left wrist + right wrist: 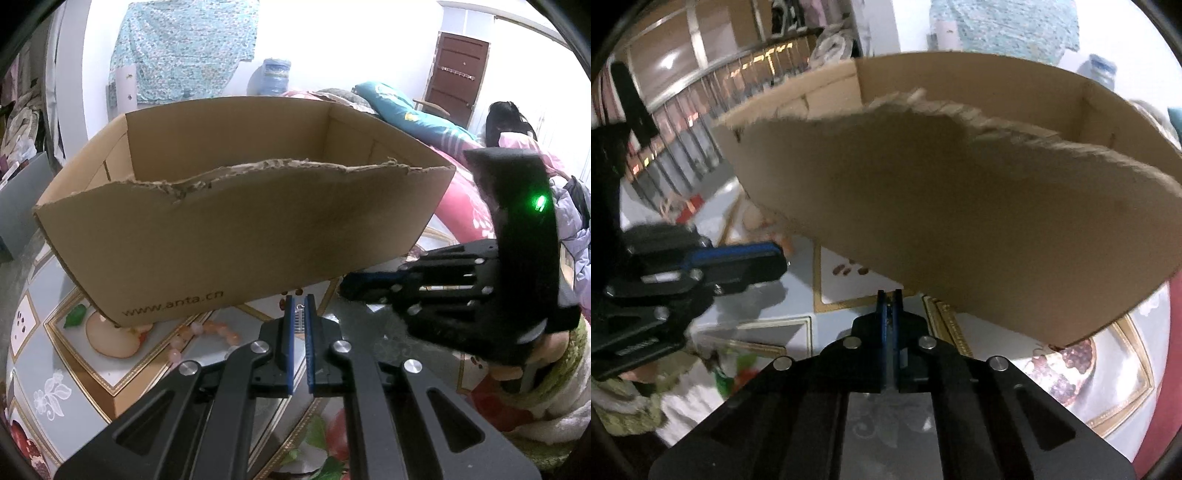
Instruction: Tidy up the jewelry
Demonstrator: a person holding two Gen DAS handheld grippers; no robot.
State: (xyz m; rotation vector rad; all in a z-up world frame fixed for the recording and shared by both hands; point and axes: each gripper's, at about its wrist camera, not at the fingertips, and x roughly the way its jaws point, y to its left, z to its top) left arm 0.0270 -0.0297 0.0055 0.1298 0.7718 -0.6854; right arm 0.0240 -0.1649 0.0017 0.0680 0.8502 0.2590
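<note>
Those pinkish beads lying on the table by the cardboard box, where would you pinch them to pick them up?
Best guess: pinch across the exposed part of the strand of the bead bracelet, coming straight down from above. It lies flat on the table, so fingers can only close on either side. Keep to the end away from the cardboard box, whose wall crowds it.

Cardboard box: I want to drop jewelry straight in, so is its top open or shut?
Open: the cardboard box shows bare inner walls, no lid, near rim torn ragged. Contents: cannot tell.
</note>
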